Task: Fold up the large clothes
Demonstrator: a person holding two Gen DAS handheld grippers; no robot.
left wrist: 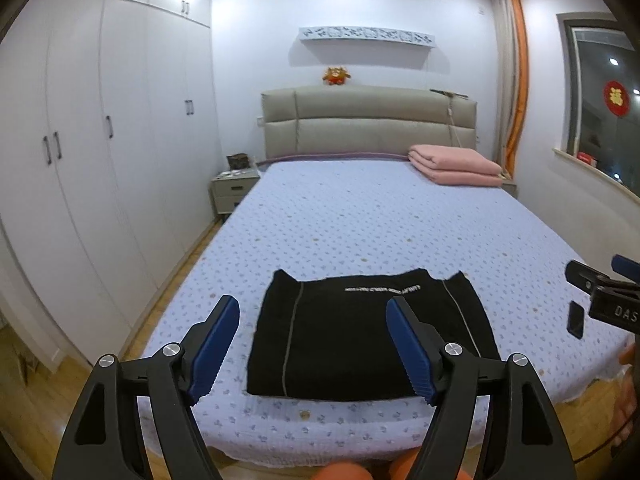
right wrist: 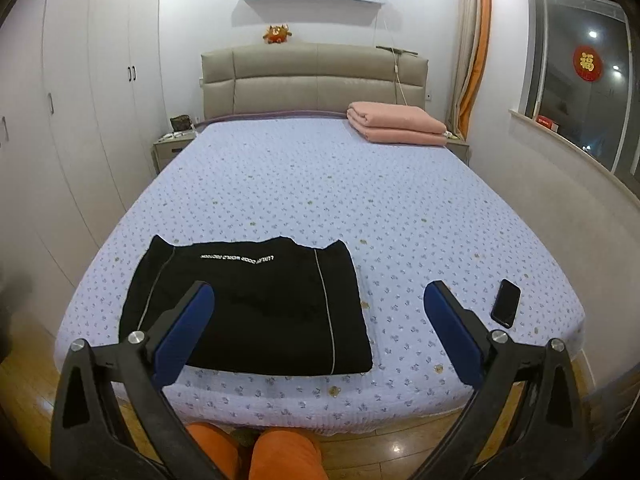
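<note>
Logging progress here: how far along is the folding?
Looks nearly done: the black garment with thin grey stripes lies folded into a neat rectangle on the lilac dotted bedspread. Nothing is in hand; the left hand-held gripper and right hand-held gripper are open. Possibly one more fold remains.

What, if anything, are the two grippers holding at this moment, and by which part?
Nothing is held. The left gripper and the right gripper both stand open above the bed, and the folded black garment lies flat, untouched.
</note>
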